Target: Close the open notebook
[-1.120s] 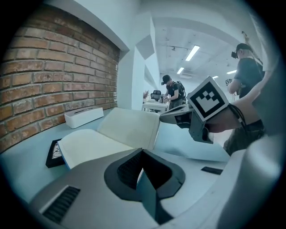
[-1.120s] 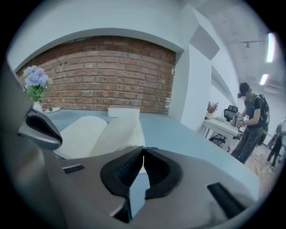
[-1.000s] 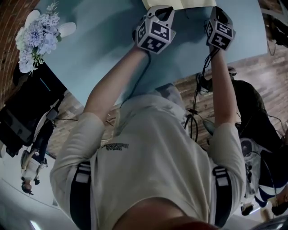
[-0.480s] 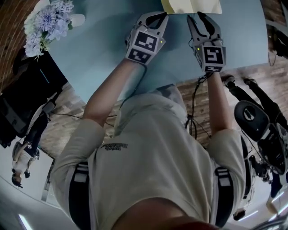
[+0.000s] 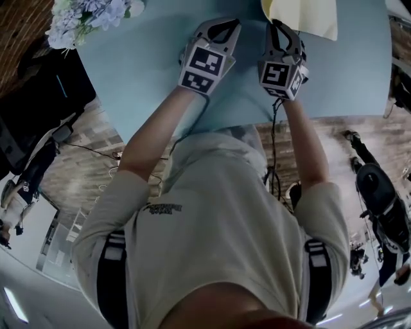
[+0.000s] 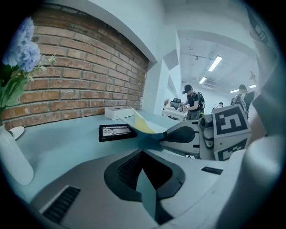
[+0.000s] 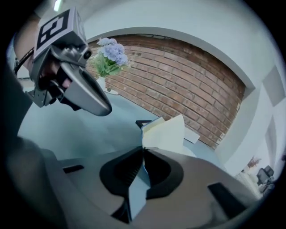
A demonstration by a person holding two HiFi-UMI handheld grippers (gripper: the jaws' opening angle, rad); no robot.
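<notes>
The notebook point(image 5: 305, 16) with pale yellow pages lies on the light blue table point(image 5: 141, 71) at the far edge of the head view. Its leaves point(image 7: 167, 132) stand raised and half folded just past my right gripper point(image 7: 143, 150). That gripper's jaws are closing, and their tips pinch the lower corner of a yellow page. In the head view my right gripper point(image 5: 276, 24) sits at the notebook's near left corner. My left gripper point(image 5: 226, 22) is close beside it on the left, shut and empty point(image 6: 143, 153). The left gripper view shows the lifted page point(image 6: 142, 121) edge-on.
A white vase of blue flowers point(image 5: 96, 13) stands at the table's far left. A black framed picture point(image 6: 116, 131) and a white box point(image 6: 117, 112) lie near the brick wall. People point(image 6: 192, 100) stand in the background. The table's near edge runs just below my wrists.
My right gripper has moved left toward the left one and rolled. Its jaws stood open half a second ago and have drawn together at the page. The left gripper has shifted a little.
</notes>
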